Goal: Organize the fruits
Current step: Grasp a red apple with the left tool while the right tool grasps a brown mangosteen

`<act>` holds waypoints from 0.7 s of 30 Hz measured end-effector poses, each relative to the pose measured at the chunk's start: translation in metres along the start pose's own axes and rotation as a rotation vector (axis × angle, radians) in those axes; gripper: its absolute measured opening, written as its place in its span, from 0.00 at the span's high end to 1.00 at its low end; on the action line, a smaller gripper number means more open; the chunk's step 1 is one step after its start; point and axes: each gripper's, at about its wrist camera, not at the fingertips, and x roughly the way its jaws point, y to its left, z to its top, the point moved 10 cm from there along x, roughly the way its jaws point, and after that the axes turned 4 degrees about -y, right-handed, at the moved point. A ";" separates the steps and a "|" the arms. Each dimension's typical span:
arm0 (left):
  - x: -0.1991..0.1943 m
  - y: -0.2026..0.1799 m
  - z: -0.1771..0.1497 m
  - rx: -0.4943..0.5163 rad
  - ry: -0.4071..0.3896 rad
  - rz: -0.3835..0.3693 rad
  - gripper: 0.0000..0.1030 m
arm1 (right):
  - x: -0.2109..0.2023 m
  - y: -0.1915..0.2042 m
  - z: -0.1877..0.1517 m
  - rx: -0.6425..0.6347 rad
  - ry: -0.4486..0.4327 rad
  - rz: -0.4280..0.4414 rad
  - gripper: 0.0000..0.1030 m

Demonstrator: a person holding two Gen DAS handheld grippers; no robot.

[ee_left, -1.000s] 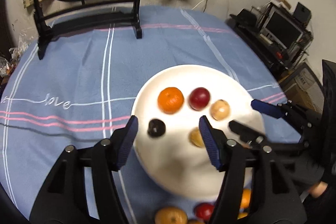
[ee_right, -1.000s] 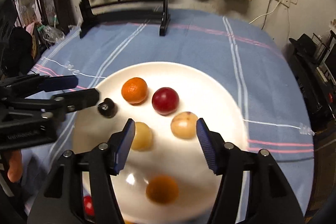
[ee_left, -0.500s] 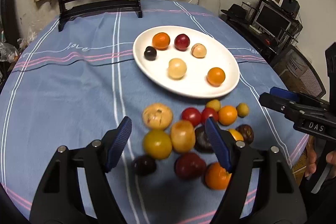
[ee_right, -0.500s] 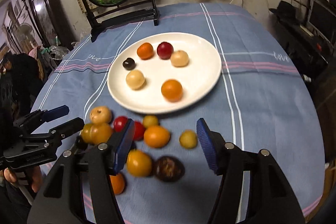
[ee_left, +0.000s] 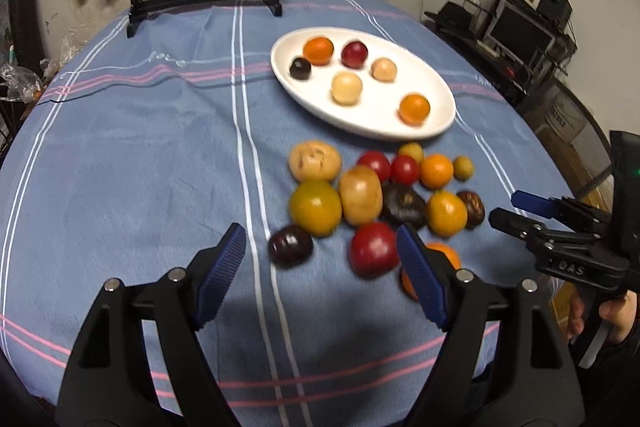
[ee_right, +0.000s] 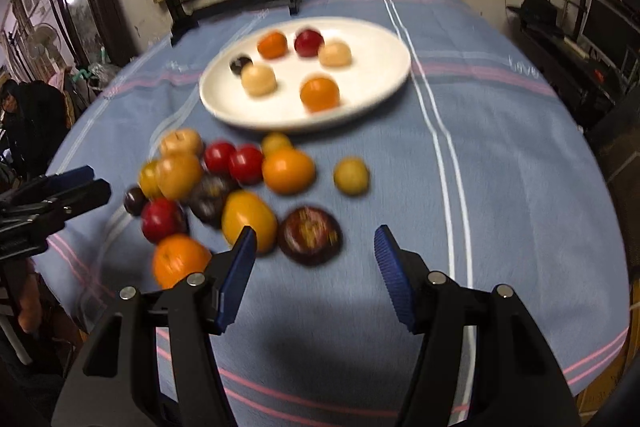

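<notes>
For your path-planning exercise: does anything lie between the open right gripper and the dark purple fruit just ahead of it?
Nothing visible does. The right gripper is open and empty, and the dark purple fruit lies on bare blue cloth just ahead of its fingertips. A yellow fruit sits close beside it, behind the left finger.

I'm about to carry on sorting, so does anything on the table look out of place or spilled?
Nothing is spilled or damaged. Six fruits sit on the white plate, while a heap of loose fruit lies on the blue cloth beside it, unsorted. Both the left claw and the right claw are open and empty.
</notes>
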 end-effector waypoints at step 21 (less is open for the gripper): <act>0.023 -0.011 -0.038 0.016 0.105 -0.014 0.23 | 0.031 -0.005 -0.006 -0.044 -0.004 0.011 0.59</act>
